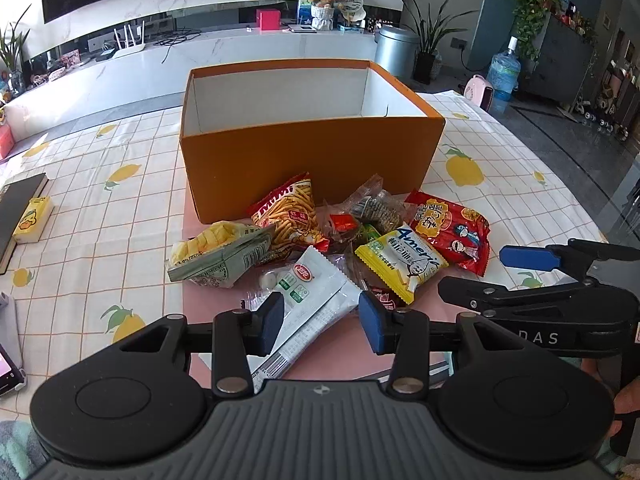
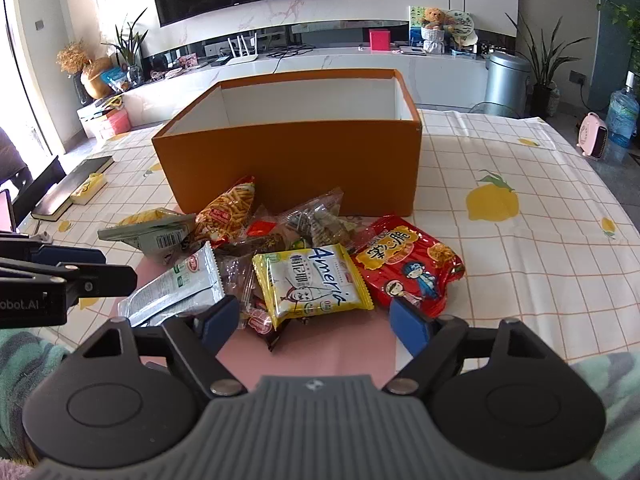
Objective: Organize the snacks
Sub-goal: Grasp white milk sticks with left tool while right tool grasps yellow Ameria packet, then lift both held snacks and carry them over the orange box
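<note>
An open orange box (image 1: 312, 160) with a white inside stands on the lemon-print tablecloth. In front of it lies a heap of snack packets: a white packet (image 1: 316, 292), a yellow packet (image 2: 312, 284), a red bag (image 2: 408, 264), a bag of fried sticks (image 1: 288, 212), a grey-green bag (image 1: 220, 256) and a clear packet of dark pieces (image 1: 376, 208). My left gripper (image 1: 322, 322) hangs low over the white packet, jaws open, a pad on each side of it. My right gripper (image 2: 314, 324) stands open at the near edge of the yellow packet, which lies between its pads.
A dark book (image 1: 16, 216) and a small yellow carton (image 1: 34, 220) lie at the table's left side, a phone (image 1: 6, 364) nearer me. The snacks rest on a pink mat (image 1: 360, 348). The table edge curves off at the right, floor beyond.
</note>
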`<state>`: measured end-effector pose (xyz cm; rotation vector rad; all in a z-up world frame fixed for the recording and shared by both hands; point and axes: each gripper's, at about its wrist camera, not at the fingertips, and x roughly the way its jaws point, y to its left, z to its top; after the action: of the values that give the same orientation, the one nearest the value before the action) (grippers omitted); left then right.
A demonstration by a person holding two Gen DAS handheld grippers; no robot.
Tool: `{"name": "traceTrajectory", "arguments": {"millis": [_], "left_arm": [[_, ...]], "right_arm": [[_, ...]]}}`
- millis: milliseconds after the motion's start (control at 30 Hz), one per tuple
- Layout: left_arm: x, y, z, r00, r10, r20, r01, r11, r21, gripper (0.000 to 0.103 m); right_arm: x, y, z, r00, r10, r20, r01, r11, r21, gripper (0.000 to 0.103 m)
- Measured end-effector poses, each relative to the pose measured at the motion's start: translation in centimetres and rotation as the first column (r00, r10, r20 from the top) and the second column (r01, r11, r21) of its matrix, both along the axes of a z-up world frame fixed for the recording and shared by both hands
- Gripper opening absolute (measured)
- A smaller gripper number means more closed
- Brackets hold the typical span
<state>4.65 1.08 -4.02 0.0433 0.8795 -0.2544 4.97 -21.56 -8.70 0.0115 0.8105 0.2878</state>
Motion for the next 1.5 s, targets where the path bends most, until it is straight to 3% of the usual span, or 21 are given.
{"name": "traceTrajectory", "arguments": {"millis": [33,67,200,267,533,833,900,1067,1233,1300,1500], "left_arm": [[0.3,-0.2,-0.2,1.0,-0.026,-0.009,0.026,0.999,0.02,0.069],[0.5,-0.4,-0.4,0.999,-0.052,-0.015,0.053,0.998,0.045,0.084],[1.6,-0.8,-1.6,0.99,-0.132,-0.049,0.137,0.981,0.137,0.088],[2.3,-0.7,-2.5,0.986,-0.147,-0.082,0.158,0.975,0.155,0.089],[4.0,-0.8,-5.7,0.971,-0.175,-0.163,0.208,0.956,0.209,0.089],[5.0,-0.7,-7.5,0.972,-0.165,-0.166,0.205,0.942,0.264,0.088],[5.0,-0.8,-7.8,0.971,-0.167,-0.169,0.209,0.939,0.272,0.084],[4.9,-0.8,-7.9,0.972,-0.165,-0.168,0.205,0.945,0.256,0.077],[4.7,-0.4,-7.5,0.976,-0.141,-0.167,0.173,0.965,0.195,0.069],[4.5,-0.3,-7.1,0.978,-0.132,-0.161,0.159,0.973,0.169,0.068],[3.6,0.1,-6.0,0.987,-0.094,-0.132,0.111,0.986,0.127,0.066]], "right_arm": [[0.4,0.2,-0.3,1.0,0.005,-0.008,-0.005,1.0,-0.008,0.078],[0.8,0.3,-0.6,1.0,0.007,-0.019,-0.008,1.0,-0.015,0.079],[2.8,0.3,-1.7,0.998,0.004,-0.062,-0.006,0.999,-0.035,0.087],[3.7,0.2,-2.3,0.997,-0.004,-0.082,0.002,1.0,-0.028,0.093],[5.8,0.5,-4.3,0.989,0.002,-0.145,0.001,1.0,0.023,0.096],[7.1,1.5,-5.6,0.988,-0.005,-0.155,0.004,1.0,-0.007,0.096],[7.4,1.7,-5.8,0.987,-0.001,-0.161,0.0,1.0,-0.005,0.095],[7.6,1.9,-6.2,0.986,0.009,-0.169,-0.012,1.0,-0.015,0.081],[7.2,1.9,-6.1,0.988,0.016,-0.151,-0.017,1.0,-0.01,0.075],[6.9,1.9,-5.9,0.99,0.02,-0.141,-0.021,1.0,-0.009,0.067],[6.0,1.8,-5.3,0.994,0.029,-0.108,-0.029,1.0,-0.005,0.063]]}}
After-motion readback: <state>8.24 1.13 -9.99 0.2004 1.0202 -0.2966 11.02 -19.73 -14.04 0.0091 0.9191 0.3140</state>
